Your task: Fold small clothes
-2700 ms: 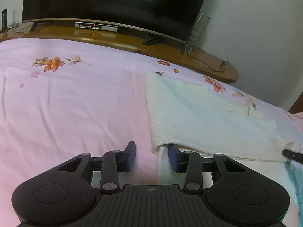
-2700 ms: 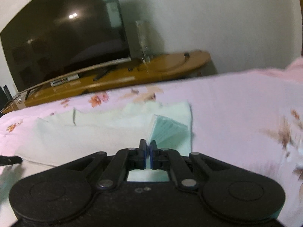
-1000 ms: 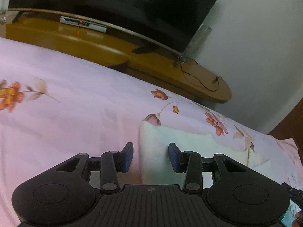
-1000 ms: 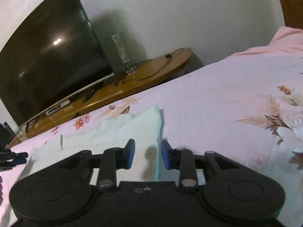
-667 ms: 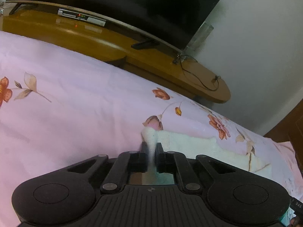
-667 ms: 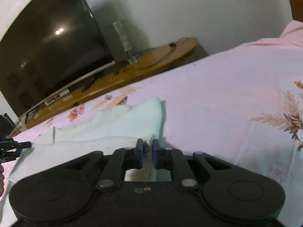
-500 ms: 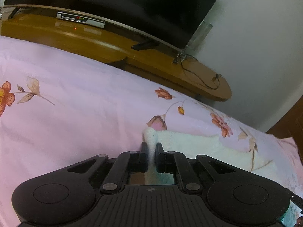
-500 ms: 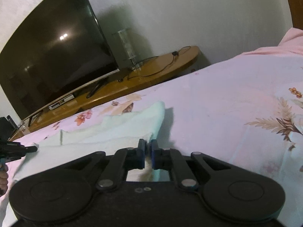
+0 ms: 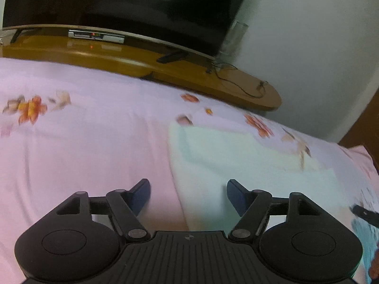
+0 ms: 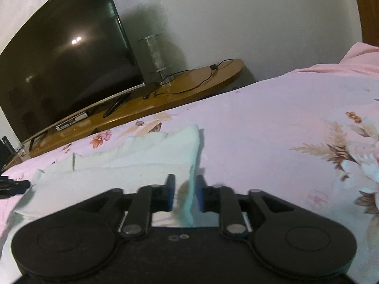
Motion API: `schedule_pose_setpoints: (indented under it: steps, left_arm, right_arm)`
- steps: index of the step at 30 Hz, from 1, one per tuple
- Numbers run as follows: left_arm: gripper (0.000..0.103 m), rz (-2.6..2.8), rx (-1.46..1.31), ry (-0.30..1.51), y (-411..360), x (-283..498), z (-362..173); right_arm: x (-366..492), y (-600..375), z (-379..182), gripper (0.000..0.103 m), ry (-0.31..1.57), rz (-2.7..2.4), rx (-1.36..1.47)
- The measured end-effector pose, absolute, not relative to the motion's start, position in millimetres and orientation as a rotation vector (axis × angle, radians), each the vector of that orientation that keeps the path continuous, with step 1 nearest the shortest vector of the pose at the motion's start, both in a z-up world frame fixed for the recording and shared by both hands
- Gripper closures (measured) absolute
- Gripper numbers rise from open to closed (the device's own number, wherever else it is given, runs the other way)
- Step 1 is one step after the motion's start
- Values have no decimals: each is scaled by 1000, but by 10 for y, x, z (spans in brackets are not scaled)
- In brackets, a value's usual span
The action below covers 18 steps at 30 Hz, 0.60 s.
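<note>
Your left wrist camera: sits behind left tool [image 9: 188, 195], low over bed [image 9: 83, 142], faces forward toward TV [image 9: 118, 4] and wooden stand [image 9: 142, 59]. Your right wrist camera: sits behind right tool [image 10: 184, 193], close over bed [image 10: 272, 123], faces forward-left toward same TV [image 10: 66, 66] and stand [image 10: 189, 82]. Both views share pale folded cloth [image 9: 236, 161] [image 10: 132, 165], TV, stand, wall.

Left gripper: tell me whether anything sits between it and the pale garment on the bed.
Nothing visible does. The left gripper is open just above the pale garment's left edge, with only pink bedsheet beside it.
</note>
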<state>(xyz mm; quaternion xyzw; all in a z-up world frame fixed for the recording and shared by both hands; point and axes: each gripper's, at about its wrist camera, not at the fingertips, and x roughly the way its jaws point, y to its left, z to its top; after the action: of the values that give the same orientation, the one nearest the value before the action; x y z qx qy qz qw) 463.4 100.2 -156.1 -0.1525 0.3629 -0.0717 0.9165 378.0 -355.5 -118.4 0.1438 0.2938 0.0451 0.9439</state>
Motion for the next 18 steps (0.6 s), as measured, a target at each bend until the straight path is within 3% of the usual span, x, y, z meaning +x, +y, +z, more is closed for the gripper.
schedule_pose_setpoints:
  steps: [1,3,4,6,8,14,15,16,17,18]
  left_arm:
    - [50,-157,-298,760,946,4589,-1594]
    - [60,-132,-226,758,831,4538,-1611]
    - [75,-127,-205,755,797,4530,-1598]
    - [91,-119,-219,740,813,4514,-1537]
    - [92,-120,-206,719,842,4472,-1481]
    - [92,-132,-230,749,942,4470,-1577]
    - [86,-130,-240,752,959,4463,-1567]
    - [67,-99,-241,748,987,4445,-1532]
    - [56,-59,-238,729,990,4397,-1505]
    - [37,-35,-237,696,1017,4344,-1454]
  right_arm:
    - [3793,-3531,-1227,84,612,105,300]
    - [3802,-3445,-1269,86,620,107,270]
    - [3810,-3402,-1288,88,625,100,253]
    - [3820,-3366,-1285,92,628,81,247]
    - [3777,-3347,-1209,94,609,90,244]
    - [3739,-3298,-1306,95,658,93,139]
    - [3747,-3312,-1297,95,660,90,147]
    - [3745,-3321,-1271,94,656,76,151]
    - [3732,-3329,-1238,88,642,59,151]
    - [3708,-3342,-1201,88,621,44,154]
